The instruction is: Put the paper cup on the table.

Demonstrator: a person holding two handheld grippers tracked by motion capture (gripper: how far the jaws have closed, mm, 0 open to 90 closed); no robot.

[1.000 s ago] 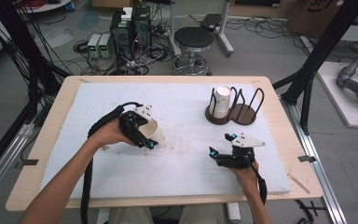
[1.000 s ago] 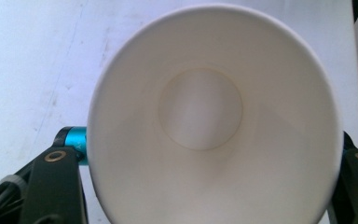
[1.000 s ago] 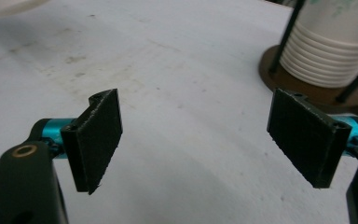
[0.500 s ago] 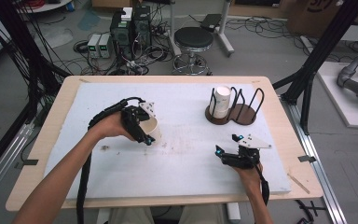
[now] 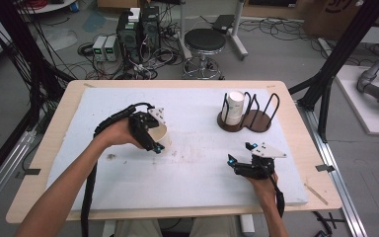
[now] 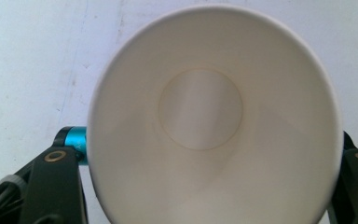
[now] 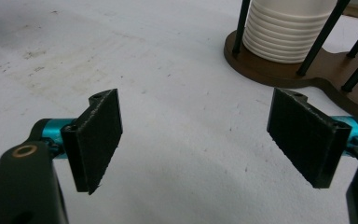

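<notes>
Your left gripper [image 5: 153,138] is clamped on a single paper cup [image 5: 159,134], one jaw on each side of its wall, left of the table's middle. Your right gripper [image 5: 239,159] sits low near the front right, jaws spread wide with nothing between them.

The left gripper view looks straight down into that cup [image 6: 214,121]: a bare white interior with a round base. The high view gives you only the cup's outside and rim beside your hand. The right gripper view brings in the ribbed rims of the nested cup stack [image 7: 286,30] and the dark rods of the wooden holder [image 7: 307,70] close up; from above, the stack [image 5: 235,106] reads as one white column in the holder [image 5: 254,120].

The table [image 5: 276,91] is pale wood covered by a white sheet [image 5: 187,173] that is scuffed and stained near the middle. Behind it stand a round stool [image 5: 205,42], boxes of electronics [image 5: 138,27] and loose cables on a grey floor.

Count: two grippers, one held cup, one stack, one holder with two bays.
</notes>
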